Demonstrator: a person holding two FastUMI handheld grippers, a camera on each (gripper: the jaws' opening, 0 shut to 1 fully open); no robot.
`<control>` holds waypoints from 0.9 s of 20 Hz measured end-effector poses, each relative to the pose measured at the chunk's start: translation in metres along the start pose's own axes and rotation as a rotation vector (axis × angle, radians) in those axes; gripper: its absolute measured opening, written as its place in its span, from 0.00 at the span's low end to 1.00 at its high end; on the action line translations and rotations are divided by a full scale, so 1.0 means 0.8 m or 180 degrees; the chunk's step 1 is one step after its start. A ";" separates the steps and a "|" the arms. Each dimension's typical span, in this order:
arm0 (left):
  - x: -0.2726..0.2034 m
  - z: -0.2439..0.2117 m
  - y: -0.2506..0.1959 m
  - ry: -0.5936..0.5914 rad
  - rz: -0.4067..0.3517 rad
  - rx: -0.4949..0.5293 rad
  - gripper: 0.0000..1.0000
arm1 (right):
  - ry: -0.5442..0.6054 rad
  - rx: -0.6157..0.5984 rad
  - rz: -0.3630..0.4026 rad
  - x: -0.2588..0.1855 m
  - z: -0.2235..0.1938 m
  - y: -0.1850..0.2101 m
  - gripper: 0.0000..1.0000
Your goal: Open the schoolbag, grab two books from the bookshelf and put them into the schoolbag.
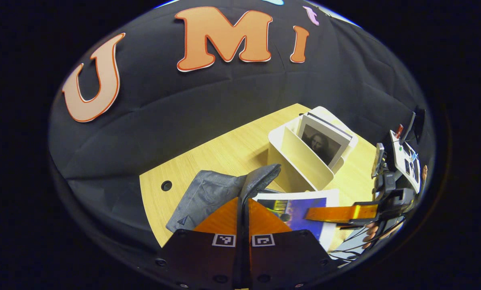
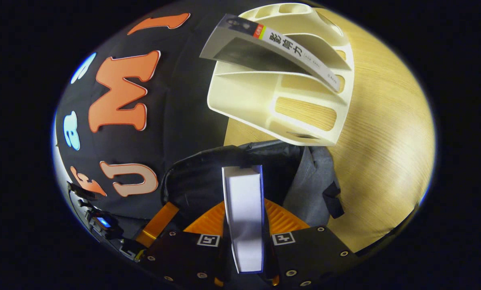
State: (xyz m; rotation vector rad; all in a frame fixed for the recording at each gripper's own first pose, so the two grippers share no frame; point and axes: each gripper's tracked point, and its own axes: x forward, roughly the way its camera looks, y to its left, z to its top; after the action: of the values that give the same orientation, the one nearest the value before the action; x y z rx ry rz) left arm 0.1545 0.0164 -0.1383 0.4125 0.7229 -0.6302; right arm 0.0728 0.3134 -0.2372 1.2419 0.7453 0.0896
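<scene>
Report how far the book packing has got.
Done: the schoolbag is open, its flap pinched up by the left gripper. In hand: the right gripper is shut on a book over the bag's mouth. Left: one book stands in the bookshelf.

The surface (image 1: pixel 220 155) is pale wood grain with a round hole (image 1: pixel 166 185) near one edge. On it stands a cream bookshelf (image 1: pixel 294 161), a book (image 1: pixel 323 141) upright in one of its compartments. Just beside the bookshelf lies a grey schoolbag (image 1: pixel 208 193), its fabric slumped on the wood.
</scene>
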 end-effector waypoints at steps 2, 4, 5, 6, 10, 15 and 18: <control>-0.003 0.003 -0.001 -0.0010 -0.0016 0.0007 0.01 | 0.0006 -0.0029 -0.0037 0.021 -0.005 0.003 0.33; -0.006 0.005 -0.001 -0.0032 -0.0026 0.0019 0.01 | 0.0003 -0.0081 -0.0067 0.040 -0.010 0.005 0.33; -0.007 0.004 -0.004 -0.0025 -0.0054 0.0016 0.01 | -0.0022 -0.0082 -0.0083 0.048 -0.010 0.004 0.33; -0.008 0.004 -0.006 -0.0019 -0.0075 0.0013 0.01 | -0.0069 -0.0075 -0.0099 0.057 -0.008 0.005 0.33; -0.009 0.003 -0.005 -0.0029 -0.0081 0.0075 0.01 | -0.0207 -0.0042 -0.0172 0.089 -0.008 0.007 0.33; -0.005 0.003 0.006 -0.0021 -0.0067 0.0056 0.01 | -0.0160 0.0080 -0.0311 0.108 -0.012 0.005 0.36; -0.003 0.000 0.017 -0.0009 -0.0059 -0.0040 0.01 | -0.0026 0.0069 -0.0465 0.090 -0.017 -0.007 0.63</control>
State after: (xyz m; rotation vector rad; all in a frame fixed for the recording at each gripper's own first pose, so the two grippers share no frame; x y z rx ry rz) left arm 0.1616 0.0275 -0.1348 0.3935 0.7283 -0.6431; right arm 0.1185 0.3549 -0.2768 1.2041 0.8294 -0.0433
